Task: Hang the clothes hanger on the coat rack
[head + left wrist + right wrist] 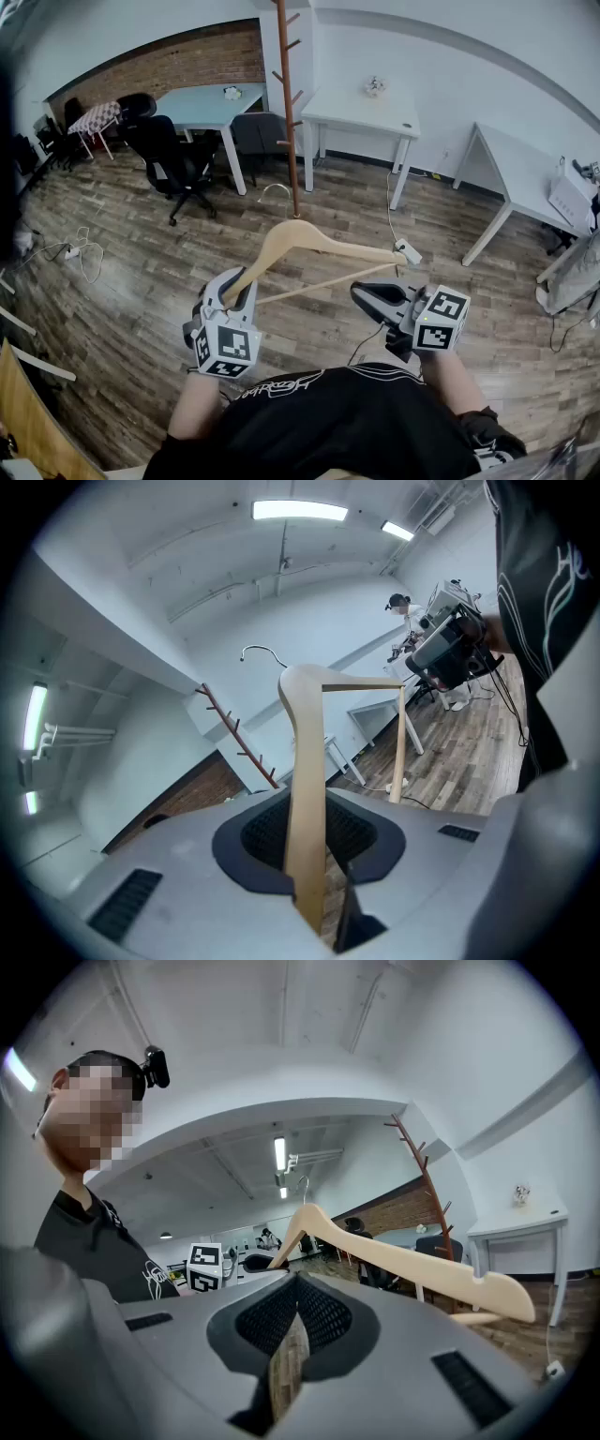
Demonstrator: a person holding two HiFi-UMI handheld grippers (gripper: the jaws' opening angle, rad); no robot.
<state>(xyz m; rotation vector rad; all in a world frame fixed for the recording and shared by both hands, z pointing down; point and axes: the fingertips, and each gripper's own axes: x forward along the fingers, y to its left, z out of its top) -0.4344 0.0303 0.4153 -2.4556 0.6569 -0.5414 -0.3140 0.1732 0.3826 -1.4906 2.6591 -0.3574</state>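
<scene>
A light wooden clothes hanger (309,234) with a metal hook (277,187) is held level in front of me. My left gripper (239,281) is shut on its left shoulder, and in the left gripper view the wooden arm (305,789) stands clamped between the jaws. My right gripper (361,292) hangs just below the hanger's right end, apart from it. Its jaws look shut with nothing between them, and in the right gripper view the hanger (403,1260) passes above them. The coat rack (286,103), a tall brown pole with pegs, stands beyond the hanger.
White desks (361,112) stand behind and to the right of the rack, and a light blue table (202,103) with black office chairs (173,159) is at the left. A power strip (408,251) and cables lie on the wood floor.
</scene>
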